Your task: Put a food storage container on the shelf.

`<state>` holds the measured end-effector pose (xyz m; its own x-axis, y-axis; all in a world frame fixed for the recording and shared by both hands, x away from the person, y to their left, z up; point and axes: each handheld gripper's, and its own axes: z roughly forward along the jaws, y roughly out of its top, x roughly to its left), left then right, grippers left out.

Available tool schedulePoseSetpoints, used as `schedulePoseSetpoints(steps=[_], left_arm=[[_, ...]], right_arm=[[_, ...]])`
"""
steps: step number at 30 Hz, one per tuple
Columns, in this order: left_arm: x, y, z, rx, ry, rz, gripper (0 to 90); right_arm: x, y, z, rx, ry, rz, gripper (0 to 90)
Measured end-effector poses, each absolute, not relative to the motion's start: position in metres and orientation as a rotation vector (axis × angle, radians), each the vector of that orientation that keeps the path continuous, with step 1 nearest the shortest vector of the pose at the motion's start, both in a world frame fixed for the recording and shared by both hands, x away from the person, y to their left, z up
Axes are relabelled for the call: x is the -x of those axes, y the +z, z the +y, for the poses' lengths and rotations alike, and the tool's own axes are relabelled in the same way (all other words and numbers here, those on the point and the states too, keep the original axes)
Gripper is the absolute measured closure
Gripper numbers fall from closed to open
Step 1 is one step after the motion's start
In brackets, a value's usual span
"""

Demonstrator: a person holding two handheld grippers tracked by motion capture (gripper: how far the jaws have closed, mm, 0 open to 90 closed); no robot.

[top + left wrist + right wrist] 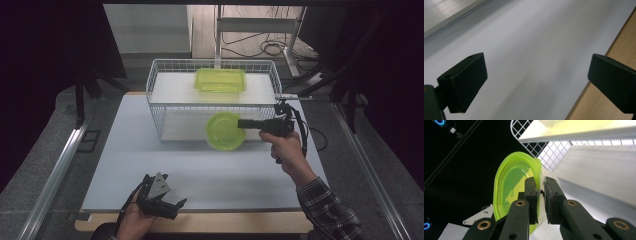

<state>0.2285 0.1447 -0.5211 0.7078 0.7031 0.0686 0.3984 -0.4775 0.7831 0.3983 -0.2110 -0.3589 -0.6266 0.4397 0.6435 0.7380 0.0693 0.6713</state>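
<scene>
Two green containers (pixel 220 80), one (pixel 226 131) in right tool (pixel 241 123)

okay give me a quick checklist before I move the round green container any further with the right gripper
1. Right gripper clamped on the round green container rim: ok.
2. Container lifted off the table: cannot tell.
3. Container outside the wire basket front: ok.
4. Rectangular green container sits on the basket's upper shelf, apart from the round one: ok.
5. Left gripper open, at the table's near edge, out of the way: ok.
</scene>
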Motion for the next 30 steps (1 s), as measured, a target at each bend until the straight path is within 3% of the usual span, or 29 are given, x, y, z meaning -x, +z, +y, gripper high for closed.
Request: schedulePoseSetpoints(steps=[30], left_arm=[[-0.228,-0.521,0.144,-2.12,0.498,0.823,2.1]], right_arm=[[-0.426,-0.289,-0.215,1.234,-1.741,-1.999,81.3]])
